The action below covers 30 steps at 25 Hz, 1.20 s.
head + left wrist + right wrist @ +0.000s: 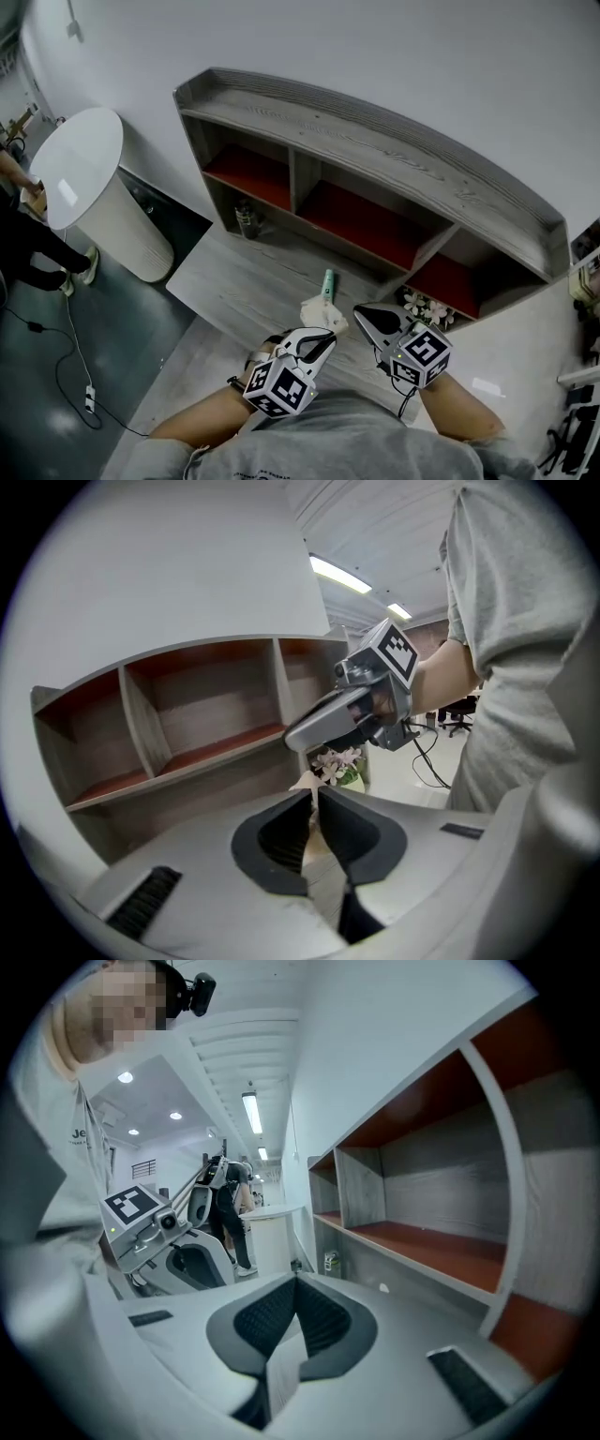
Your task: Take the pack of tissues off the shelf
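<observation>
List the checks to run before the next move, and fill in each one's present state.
1. The left gripper jaws are shut on the pale tissue pack: ok.
2. The tissue pack is out of the shelf compartments and over the bench: ok.
3. The right gripper jaws are together with nothing between them: ok.
4. The flowers stand apart from both grippers: ok.
5. Grip is firm enough: cannot tell, only a thin edge shows between the jaws.
</observation>
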Each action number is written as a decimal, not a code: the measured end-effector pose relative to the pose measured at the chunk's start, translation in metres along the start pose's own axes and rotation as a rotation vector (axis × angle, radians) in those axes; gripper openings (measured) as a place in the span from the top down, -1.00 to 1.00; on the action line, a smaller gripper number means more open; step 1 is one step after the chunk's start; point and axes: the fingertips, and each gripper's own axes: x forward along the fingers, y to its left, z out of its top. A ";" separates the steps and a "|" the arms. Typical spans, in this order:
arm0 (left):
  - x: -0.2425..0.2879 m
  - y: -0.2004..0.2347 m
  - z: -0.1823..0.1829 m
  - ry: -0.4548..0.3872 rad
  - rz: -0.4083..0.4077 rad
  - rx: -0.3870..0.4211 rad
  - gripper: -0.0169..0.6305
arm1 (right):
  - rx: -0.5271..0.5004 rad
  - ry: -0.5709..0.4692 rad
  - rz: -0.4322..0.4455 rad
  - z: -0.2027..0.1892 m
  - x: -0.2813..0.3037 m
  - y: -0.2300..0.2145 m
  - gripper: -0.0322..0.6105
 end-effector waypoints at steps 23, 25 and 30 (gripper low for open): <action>-0.130 0.244 -0.143 0.057 0.163 -0.109 0.81 | -0.020 0.049 0.158 0.071 0.293 0.059 0.84; -0.141 0.270 -0.156 0.063 0.187 -0.115 0.81 | -0.025 0.048 0.172 0.079 0.321 0.062 0.84; -0.169 0.331 -0.187 0.078 0.246 -0.123 0.81 | -0.036 0.042 0.219 0.099 0.388 0.072 0.84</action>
